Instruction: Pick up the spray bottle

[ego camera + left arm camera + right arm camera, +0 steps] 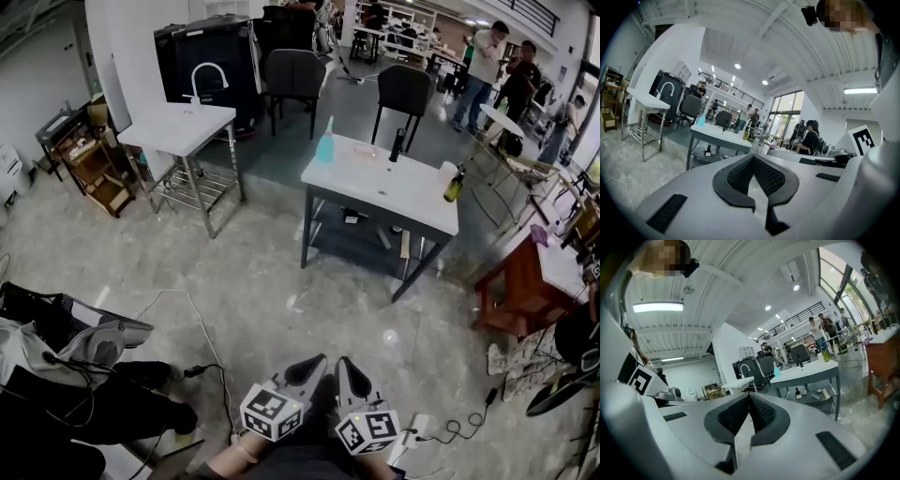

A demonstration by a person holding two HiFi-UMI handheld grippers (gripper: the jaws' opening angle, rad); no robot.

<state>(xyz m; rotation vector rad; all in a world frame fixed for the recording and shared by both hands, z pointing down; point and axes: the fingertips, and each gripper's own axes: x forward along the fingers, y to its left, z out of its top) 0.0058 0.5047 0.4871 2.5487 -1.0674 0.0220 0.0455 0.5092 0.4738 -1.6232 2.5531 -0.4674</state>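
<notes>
The spray bottle [325,145], pale blue with a white nozzle, stands upright at the far left corner of a white-topped table [375,192] across the room. Both grippers are held low and close to me, side by side, far from the table. My left gripper [317,362] is shut with nothing in it, and so is my right gripper [344,363]. In the left gripper view the pads of the left gripper [753,157] meet, and the bottle [701,121] shows small on the table [723,136]. In the right gripper view the right gripper [750,395] is likewise shut, with the bottle [777,371] far ahead.
On the same table stand a dark bottle [397,143], an olive bottle [454,185] and a white cup [446,172]. A second white table with a tap [178,127] stands at the left, a brown wooden table [514,281] at the right. Cables [202,328] cross the floor. People stand at the back.
</notes>
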